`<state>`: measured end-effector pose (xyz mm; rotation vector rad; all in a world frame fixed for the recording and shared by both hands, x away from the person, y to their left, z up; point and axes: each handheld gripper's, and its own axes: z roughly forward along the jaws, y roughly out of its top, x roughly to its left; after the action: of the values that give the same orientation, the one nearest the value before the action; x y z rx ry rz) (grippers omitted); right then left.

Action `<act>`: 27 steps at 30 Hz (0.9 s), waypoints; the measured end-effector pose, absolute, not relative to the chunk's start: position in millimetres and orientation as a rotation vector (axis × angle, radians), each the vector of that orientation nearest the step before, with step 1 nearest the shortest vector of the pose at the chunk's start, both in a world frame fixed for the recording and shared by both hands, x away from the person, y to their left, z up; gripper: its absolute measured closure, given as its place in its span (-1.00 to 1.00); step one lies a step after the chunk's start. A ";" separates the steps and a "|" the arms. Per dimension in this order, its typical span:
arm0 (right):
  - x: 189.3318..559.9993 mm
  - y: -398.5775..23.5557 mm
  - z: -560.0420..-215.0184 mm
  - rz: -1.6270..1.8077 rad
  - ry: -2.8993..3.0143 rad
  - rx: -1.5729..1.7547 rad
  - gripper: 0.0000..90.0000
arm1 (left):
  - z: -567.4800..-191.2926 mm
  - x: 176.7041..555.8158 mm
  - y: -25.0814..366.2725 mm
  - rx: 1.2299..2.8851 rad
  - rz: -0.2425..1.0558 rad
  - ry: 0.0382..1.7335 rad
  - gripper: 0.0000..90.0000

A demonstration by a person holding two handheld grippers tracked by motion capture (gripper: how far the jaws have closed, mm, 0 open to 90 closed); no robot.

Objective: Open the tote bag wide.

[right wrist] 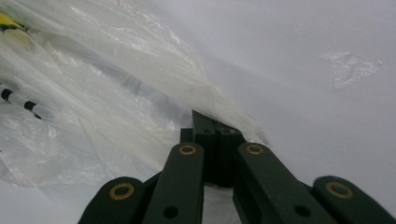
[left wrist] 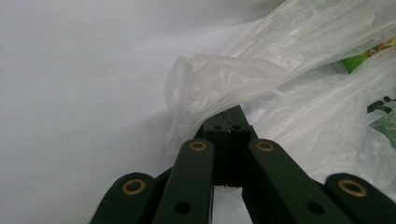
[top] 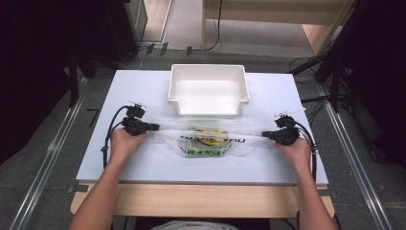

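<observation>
A thin clear plastic bag (top: 210,136) with green lettering and a yellow-green item inside lies stretched across the middle of the white table (top: 143,163). My left gripper (top: 154,127) is shut on the bag's left end; in the left gripper view the jaws are pressed together on a fold of the film (left wrist: 219,84). My right gripper (top: 265,134) is shut on the bag's right end, its jaws closed on the gathered plastic (right wrist: 154,79). The bag is pulled taut between the two grippers.
A white open-front bin (top: 208,89) stands just behind the bag at the table's far middle. Black stands and cables line both sides of the table. A wooden shelf edge runs below the table's near edge.
</observation>
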<state>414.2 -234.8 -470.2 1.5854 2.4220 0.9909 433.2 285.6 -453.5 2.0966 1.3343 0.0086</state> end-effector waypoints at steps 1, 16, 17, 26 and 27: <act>414.0 -234.6 -469.8 0.981 2.424 1.572 1.00 | -453.0 432.7 284.5 2.103 0.019 1.336 1.00; 414.8 -223.0 -455.7 0.986 2.415 1.557 1.00 | -448.3 431.9 277.7 2.139 0.025 1.352 1.00; 415.1 -222.0 -454.5 0.986 2.421 1.549 1.00 | -447.7 431.6 277.0 2.139 0.029 1.350 1.00; 409.0 -202.4 -438.1 1.045 2.465 1.421 1.00 | -433.4 425.3 268.1 2.115 0.040 1.260 1.00; 408.8 -199.4 -436.4 1.051 2.470 1.413 1.00 | -431.9 424.9 266.7 2.128 0.040 1.257 1.00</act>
<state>408.8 -199.4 -436.4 1.4128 2.4700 1.0511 424.9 266.7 -431.9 2.1277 1.2567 0.0404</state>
